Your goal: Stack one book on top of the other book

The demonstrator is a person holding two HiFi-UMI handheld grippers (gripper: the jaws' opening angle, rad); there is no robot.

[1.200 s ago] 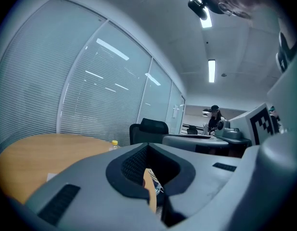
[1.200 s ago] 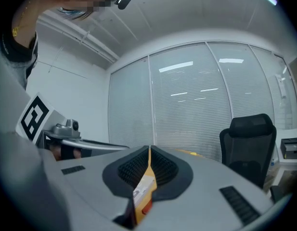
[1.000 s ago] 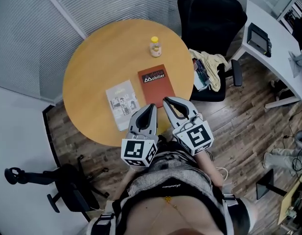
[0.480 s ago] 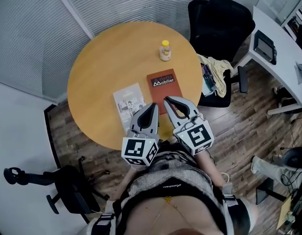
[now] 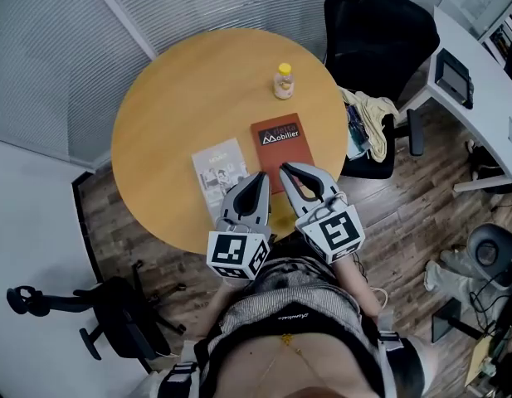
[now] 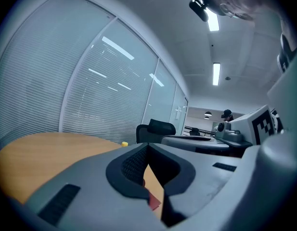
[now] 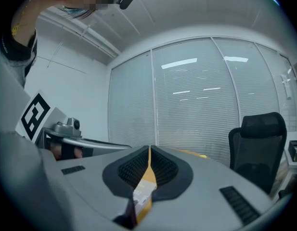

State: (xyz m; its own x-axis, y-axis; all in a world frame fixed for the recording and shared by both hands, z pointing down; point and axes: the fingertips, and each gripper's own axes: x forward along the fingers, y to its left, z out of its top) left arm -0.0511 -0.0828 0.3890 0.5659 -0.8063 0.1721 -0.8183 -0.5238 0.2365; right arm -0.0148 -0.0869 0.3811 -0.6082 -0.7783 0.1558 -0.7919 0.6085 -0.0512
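Observation:
On the round wooden table (image 5: 173, 98) a red book (image 5: 277, 142) lies flat, and a white-grey booklet (image 5: 218, 169) lies just left of it. Both books are apart, side by side. My left gripper (image 5: 260, 176) hangs at the table's near edge, its tip by the booklet's right corner, shut with nothing in it. Shut and empty as well, my right gripper (image 5: 283, 168) has its tip over the red book's near edge. In the left gripper view the jaws (image 6: 148, 146) meet, and a corner of the red book (image 6: 154, 202) shows below them. In the right gripper view the jaws (image 7: 149, 149) are also together.
A small yellow-capped bottle (image 5: 283, 81) stands on the table beyond the red book. A black office chair (image 5: 376, 23) and a seat with clothes (image 5: 363, 127) stand at the right, a white desk (image 5: 480, 81) further right. Another chair base (image 5: 114, 313) is lower left.
Both shut grippers have drifted a little with the person, and the table sits slightly further right in the head view. The books and bottle have kept their places on the table.

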